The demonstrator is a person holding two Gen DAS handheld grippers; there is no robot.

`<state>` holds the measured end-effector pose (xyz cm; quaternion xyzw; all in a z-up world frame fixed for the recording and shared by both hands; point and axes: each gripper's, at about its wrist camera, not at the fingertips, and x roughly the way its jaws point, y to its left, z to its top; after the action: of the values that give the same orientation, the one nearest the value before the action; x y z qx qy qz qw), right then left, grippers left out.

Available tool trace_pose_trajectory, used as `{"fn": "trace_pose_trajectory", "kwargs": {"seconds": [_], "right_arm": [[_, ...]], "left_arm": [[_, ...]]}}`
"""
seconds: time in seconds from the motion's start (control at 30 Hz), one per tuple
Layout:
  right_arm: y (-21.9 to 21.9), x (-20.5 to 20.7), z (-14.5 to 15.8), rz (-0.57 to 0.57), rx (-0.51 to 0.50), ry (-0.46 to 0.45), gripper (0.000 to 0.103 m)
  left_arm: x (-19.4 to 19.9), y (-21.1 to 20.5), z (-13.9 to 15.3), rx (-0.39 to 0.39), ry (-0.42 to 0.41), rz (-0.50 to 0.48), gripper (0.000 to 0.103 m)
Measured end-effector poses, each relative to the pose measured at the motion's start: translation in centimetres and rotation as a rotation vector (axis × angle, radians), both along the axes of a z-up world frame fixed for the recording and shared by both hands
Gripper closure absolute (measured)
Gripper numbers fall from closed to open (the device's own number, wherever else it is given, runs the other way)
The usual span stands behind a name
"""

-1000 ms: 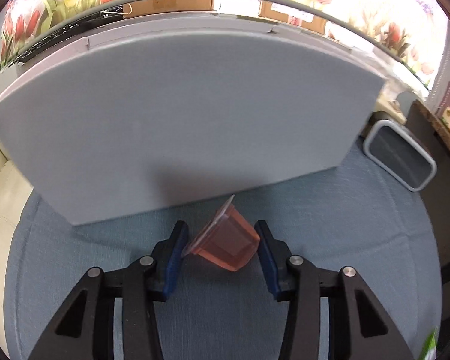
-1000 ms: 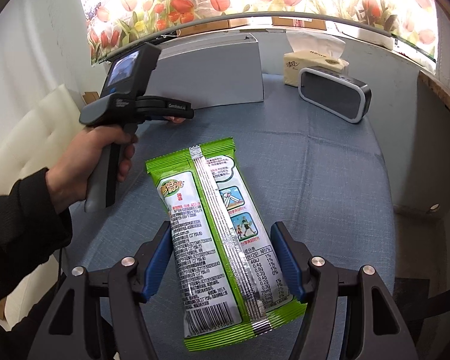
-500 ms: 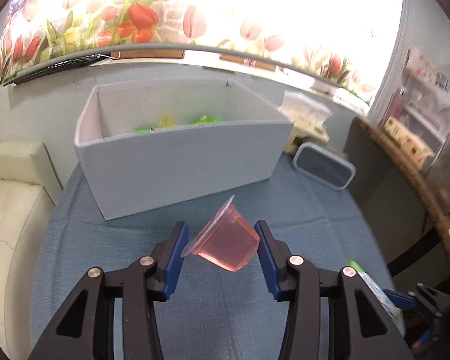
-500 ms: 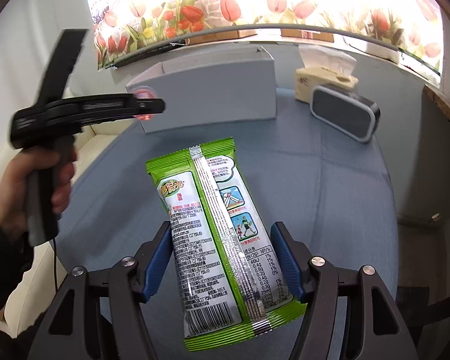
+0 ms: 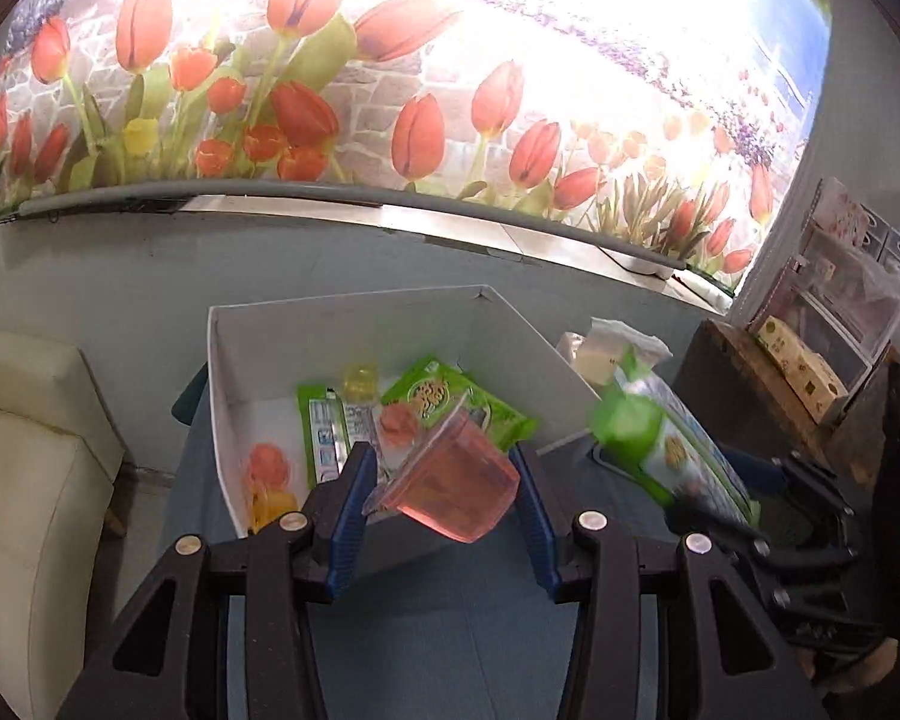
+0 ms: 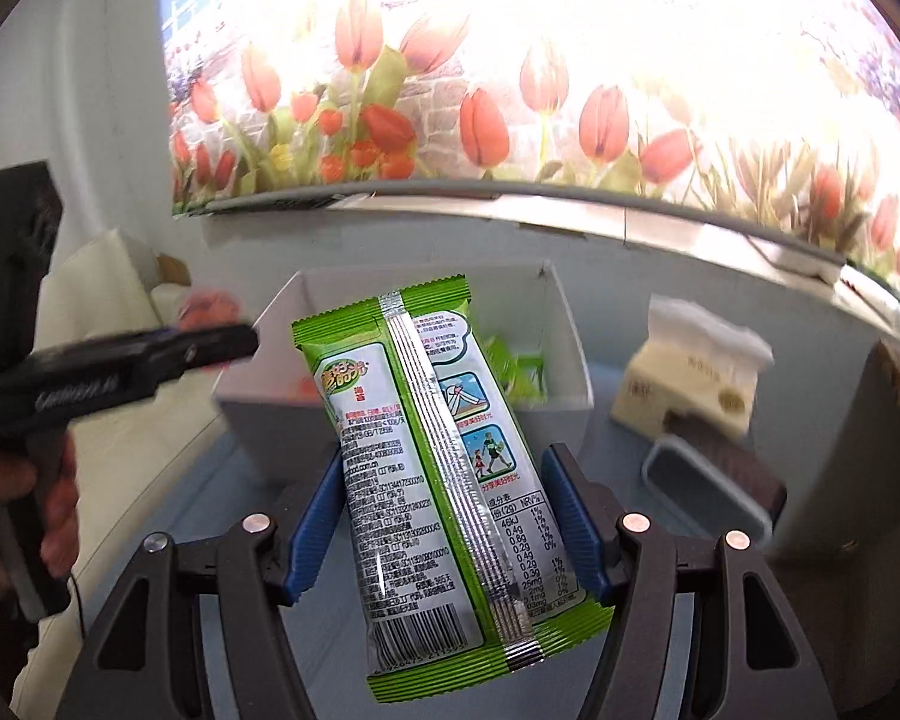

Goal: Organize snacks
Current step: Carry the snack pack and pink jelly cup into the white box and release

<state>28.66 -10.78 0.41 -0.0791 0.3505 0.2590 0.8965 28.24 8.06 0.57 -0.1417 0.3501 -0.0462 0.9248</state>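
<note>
In the left wrist view, the left gripper [image 5: 444, 489] is clamped on a pink jelly cup [image 5: 450, 495], which is held tilted between the blue pads [image 5: 348, 510], its clear lid rim pointing toward 10 o'clock. The cup is seen raised above the near wall of an open white box [image 5: 225, 420], which stands on the blue cloth-covered surface [image 5: 450, 648]. Inside the box, green snack packets [image 5: 450, 399], a yellow jelly cup [image 5: 360, 375] and further pink jelly cups [image 5: 267, 462] are seen lying on the floor of the box, from 10 to 12 o'clock of the gripper. At 3 o'clock, the right gripper [image 5: 720, 480] is seen, blurred, with a green wafer packet [image 5: 672, 450] held in it just beside the right wall of the box. A tissue pack [image 5: 606, 348] is seen beyond that.

In the right wrist view, the right gripper [image 6: 444, 528] is closed on the green wafer packet [image 6: 432, 468], which is gripped across its lower half with the seam side up and its top end reaching toward 12 o'clock, over the white box [image 6: 570, 384]. At 9 o'clock, the left gripper [image 6: 210, 342] is seen side-on and blurred, held by the left hand [image 6: 36, 516], with the pink jelly cup [image 6: 207, 306] at its tip near the left rim of the box. At 2 o'clock, the tissue pack [image 6: 690, 378] and a dark rectangular container with a white rim [image 6: 714, 492] are seen on the surface.
</note>
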Motion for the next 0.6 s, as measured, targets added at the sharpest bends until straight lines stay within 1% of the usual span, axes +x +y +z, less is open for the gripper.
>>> {"fn": "trace_pose_trajectory", "kwargs": {"seconds": [0.07, 0.1, 0.17, 0.23, 0.3, 0.37, 0.4, 0.47, 0.5, 0.57, 0.6], "right_arm": [[1.5, 2.2, 0.1, -0.012, -0.022, -0.022, 0.033], [2.4, 3.6, -0.1, -0.009, -0.043, -0.025, 0.033], [4.0, 6.4, -1.1, -0.013, -0.092, -0.007, 0.032], [5.0, 8.8, -2.0, -0.027, -0.104, 0.027, 0.032], [5.7, 10.4, -2.7, -0.037, -0.089, 0.042, 0.032], [6.2, 11.1, -3.3, -0.041, -0.107, 0.027, 0.032], [6.4, 11.6, -3.7, -0.055, -0.119, 0.034, 0.032], [6.4, 12.1, -4.1, -0.063, -0.102, 0.063, 0.03], [6.4, 12.4, -4.3, -0.072, -0.095, 0.075, 0.027], [6.3, 12.6, -4.4, -0.094, -0.092, 0.068, 0.019], [6.2, 12.7, -4.6, -0.102, -0.087, 0.075, 0.013]], "left_arm": [[1.7, 0.9, 0.0, -0.01, 0.013, -0.006, 0.053], [2.5, 1.3, -0.1, -0.001, 0.015, 0.0, 0.053], [3.7, 2.0, -0.3, 0.017, 0.021, 0.0, 0.053], [4.8, 3.0, -0.7, 0.019, 0.034, 0.005, 0.053], [5.8, 3.9, -1.2, 0.013, 0.047, 0.01, 0.053], [6.5, 4.6, -1.7, 0.024, 0.056, 0.013, 0.053], [6.8, 4.8, -2.0, 0.026, 0.061, 0.01, 0.053], [7.2, 5.2, -2.4, 0.012, 0.078, -0.001, 0.05], [7.4, 5.4, -2.6, -0.005, 0.088, -0.001, 0.045], [7.1, 6.0, -2.8, -0.016, 0.079, 0.048, 0.001], [6.7, 6.3, -2.7, -0.023, 0.055, 0.072, 0.0]]}}
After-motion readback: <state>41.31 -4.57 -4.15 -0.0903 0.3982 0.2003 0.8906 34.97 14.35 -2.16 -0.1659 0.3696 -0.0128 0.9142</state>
